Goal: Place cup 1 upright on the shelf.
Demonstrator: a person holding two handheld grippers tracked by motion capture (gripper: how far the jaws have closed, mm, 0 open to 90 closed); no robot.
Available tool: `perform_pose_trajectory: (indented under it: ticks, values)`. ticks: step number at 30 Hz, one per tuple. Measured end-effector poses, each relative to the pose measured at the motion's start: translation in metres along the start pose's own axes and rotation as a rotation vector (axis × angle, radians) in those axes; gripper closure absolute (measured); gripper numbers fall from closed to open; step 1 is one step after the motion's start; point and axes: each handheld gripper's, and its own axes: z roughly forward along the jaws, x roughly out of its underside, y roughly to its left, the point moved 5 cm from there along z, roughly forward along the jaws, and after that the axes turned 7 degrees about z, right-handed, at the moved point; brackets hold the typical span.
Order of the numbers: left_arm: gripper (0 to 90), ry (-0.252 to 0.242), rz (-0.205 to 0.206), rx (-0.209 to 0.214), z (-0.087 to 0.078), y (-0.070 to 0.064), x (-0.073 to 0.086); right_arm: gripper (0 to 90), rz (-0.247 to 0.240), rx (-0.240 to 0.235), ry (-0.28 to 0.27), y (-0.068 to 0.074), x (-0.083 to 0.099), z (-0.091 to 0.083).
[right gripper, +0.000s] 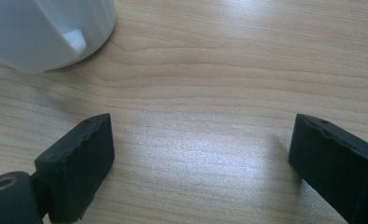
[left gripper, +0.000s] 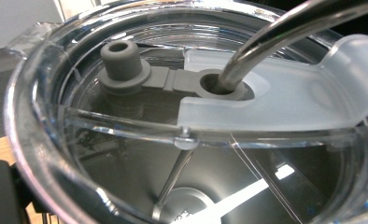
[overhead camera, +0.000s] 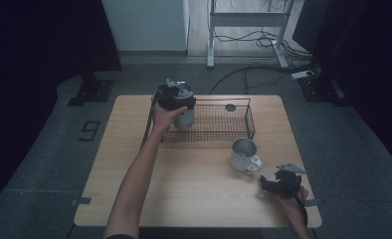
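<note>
A steel tumbler [overhead camera: 185, 119] stands at the left end of the black wire basket [overhead camera: 248, 117]. My left gripper [overhead camera: 178, 102] is on it from above and looks shut on the tumbler. In the left gripper view its clear lid [left gripper: 275, 107], metal straw [left gripper: 275, 37] and grey stopper [left gripper: 121, 60] are very close, and one black finger [left gripper: 0, 191] lies outside the rim. A white mug [overhead camera: 244, 154] sits in front of the basket. My right gripper [overhead camera: 266, 184] hovers low, right of the mug [right gripper: 42, 28], and is open [right gripper: 201, 135] over bare wood.
The wooden table [overhead camera: 194, 199] ends close behind the basket and just right of my right hand. A small dark round object [overhead camera: 230, 107] lies in the basket's far right part. Desk legs and cables [overhead camera: 253, 45] stand on the floor beyond.
</note>
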Motion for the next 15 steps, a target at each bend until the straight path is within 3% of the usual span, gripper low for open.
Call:
perform_pose_trajectory:
  ticks: [15]
  values:
    - [4.0, 0.044, -0.003, 0.000, 0.018, -0.003, 0.019, 6.6, 0.000, 0.000, 0.000, 0.000, 0.000, 0.000]
